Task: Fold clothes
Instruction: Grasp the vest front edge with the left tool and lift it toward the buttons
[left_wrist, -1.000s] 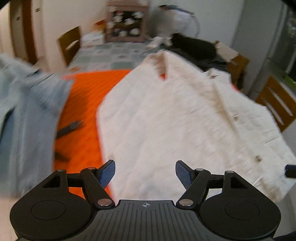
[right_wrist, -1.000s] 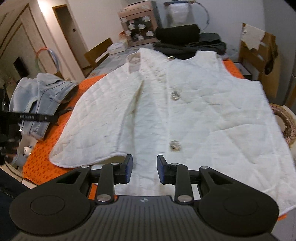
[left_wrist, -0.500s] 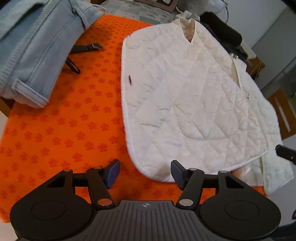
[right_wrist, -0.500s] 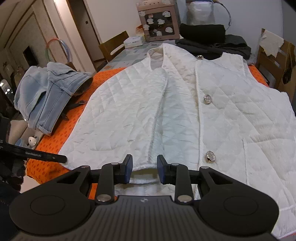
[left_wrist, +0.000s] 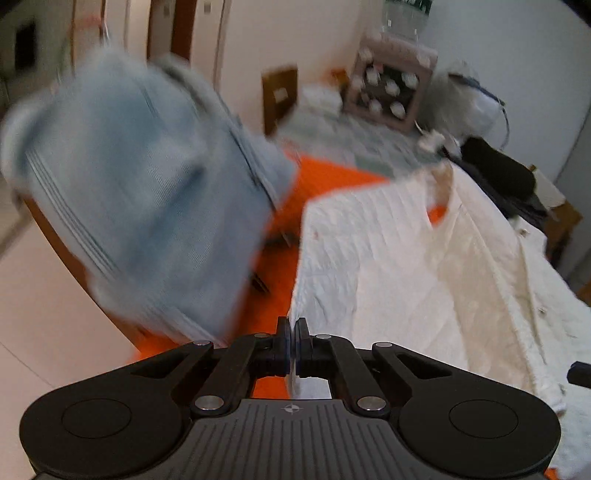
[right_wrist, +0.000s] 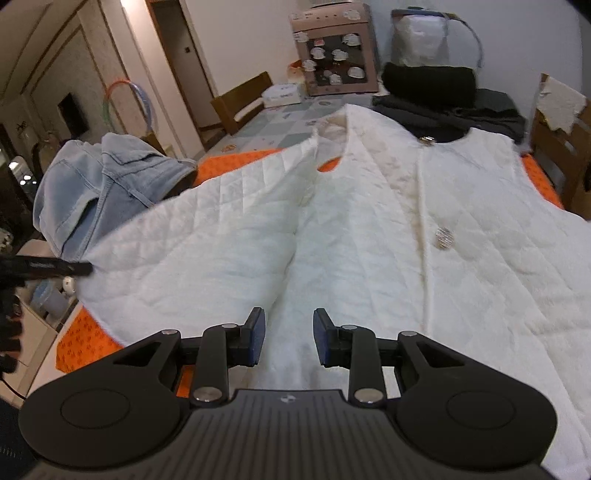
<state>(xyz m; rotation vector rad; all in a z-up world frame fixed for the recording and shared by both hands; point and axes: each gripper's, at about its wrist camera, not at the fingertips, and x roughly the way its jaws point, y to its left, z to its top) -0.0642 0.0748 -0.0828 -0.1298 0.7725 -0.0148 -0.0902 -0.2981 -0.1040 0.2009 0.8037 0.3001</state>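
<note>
On orange cloth (right_wrist: 70, 347): white quilted vest (right_wrist: 388, 229), corner clamped in left gripper (left_wrist: 294, 334); right gripper (right_wrist: 288, 332) parted above it; denim garment (right_wrist: 99, 188) beside.

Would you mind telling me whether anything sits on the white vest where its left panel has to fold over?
Nothing visible does. The white vest lies bare on the orange cloth; the denim pile sits off to its side, beyond the edge pinched by the left gripper.

— What blocks you on the left?
— The heaped pale-blue denim garment (right_wrist: 110, 184) sits just beside the white quilted vest (right_wrist: 369, 240), with only a narrow strip of orange patterned mat (left_wrist: 280, 266) between them.
— And beyond?
— Folded black clothes (right_wrist: 443, 99) and a pink cardboard box (right_wrist: 332, 55) crowd the far tabletop (right_wrist: 273, 122); the near mat corner (right_wrist: 74, 347) lies bare.
</note>
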